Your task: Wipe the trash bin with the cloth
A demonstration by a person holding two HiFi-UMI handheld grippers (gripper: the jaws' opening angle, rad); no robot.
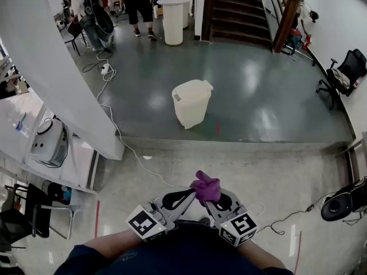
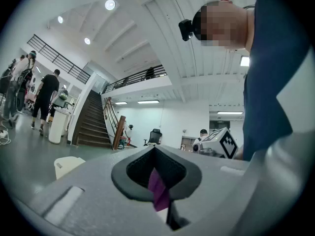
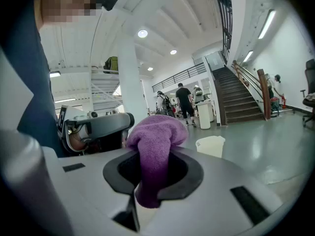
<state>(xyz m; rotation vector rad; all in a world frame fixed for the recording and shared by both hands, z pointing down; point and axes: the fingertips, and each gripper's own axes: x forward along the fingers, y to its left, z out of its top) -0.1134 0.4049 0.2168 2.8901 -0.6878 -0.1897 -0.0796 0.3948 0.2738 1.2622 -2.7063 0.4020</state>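
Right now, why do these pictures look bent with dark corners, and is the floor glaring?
Both gripper views are wide-angle: black corners, bowed lines. Head view: lights glare off the floor beside the trash bin; the cloth is sharp.

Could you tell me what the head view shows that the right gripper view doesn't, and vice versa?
Only the head view: the white cable trailing across the floor. Only the right gripper view: ceiling lights and how the right gripper's jaws clamp the purple cloth. Both: the cloth, the trash bin standing apart from it, the stairs.
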